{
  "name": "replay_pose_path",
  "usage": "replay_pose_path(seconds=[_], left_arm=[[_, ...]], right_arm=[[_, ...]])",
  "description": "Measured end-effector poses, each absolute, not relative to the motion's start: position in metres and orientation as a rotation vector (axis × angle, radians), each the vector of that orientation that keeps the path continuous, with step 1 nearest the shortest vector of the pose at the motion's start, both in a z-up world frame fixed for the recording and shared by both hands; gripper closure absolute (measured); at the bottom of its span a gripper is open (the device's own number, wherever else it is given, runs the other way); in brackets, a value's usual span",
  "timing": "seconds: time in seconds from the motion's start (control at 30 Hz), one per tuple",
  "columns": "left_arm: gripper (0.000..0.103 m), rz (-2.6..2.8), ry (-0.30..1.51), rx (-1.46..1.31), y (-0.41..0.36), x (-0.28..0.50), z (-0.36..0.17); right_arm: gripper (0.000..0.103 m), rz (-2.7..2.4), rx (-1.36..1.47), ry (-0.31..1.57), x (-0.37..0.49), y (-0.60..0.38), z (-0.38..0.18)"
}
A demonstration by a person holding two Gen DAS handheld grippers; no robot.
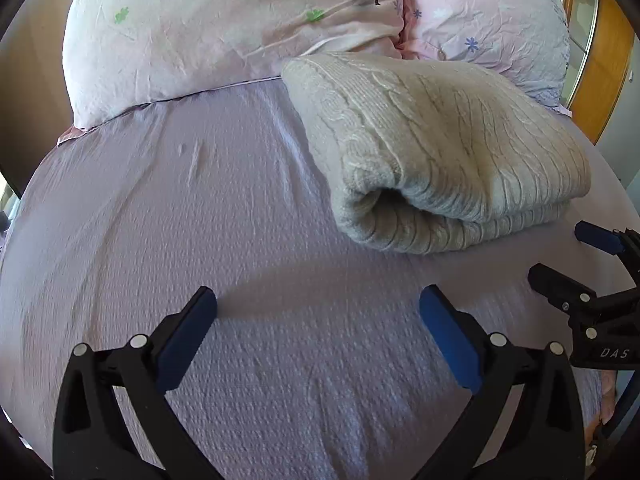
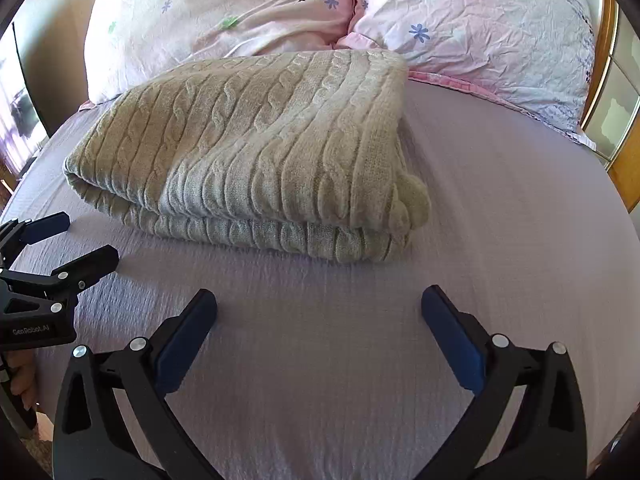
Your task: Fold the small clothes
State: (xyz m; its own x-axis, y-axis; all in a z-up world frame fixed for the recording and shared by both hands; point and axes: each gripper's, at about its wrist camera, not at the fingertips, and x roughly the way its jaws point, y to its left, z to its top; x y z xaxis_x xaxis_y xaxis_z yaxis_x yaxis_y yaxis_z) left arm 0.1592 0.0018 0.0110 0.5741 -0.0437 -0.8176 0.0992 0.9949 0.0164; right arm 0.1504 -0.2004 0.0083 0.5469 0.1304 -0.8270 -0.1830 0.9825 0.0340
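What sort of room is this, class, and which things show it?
Most likely a bedroom: a bed with a lilac sheet, two pink floral pillows at its head, and a folded cable-knit sweater lying on it.

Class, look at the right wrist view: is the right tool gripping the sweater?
No: the right tool is open over bare sheet, apart from the folded sweater.

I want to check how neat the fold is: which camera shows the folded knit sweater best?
The right wrist view: the sweater lies whole and near the centre, with its cable-knit top and stacked front edge clear. The left wrist view shows the sweater off to the right and more obliquely, mainly its rolled fold end.
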Motion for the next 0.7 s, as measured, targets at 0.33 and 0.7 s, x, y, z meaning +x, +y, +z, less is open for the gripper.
replay_pose_path(seconds=[0.33, 0.7], left_arm=[[0.002, -0.079, 0.946, 0.062, 0.0015, 0.1595, 0.0101], [0.002, -0.079, 0.946, 0.061, 0.0014, 0.1594, 0.0102]], right_arm=[[0.001, 0.186, -0.059, 0.975, 0.1508, -0.2007, 0.0083], [0.001, 0.186, -0.059, 0.975, 0.1506, -0.2007, 0.0083]])
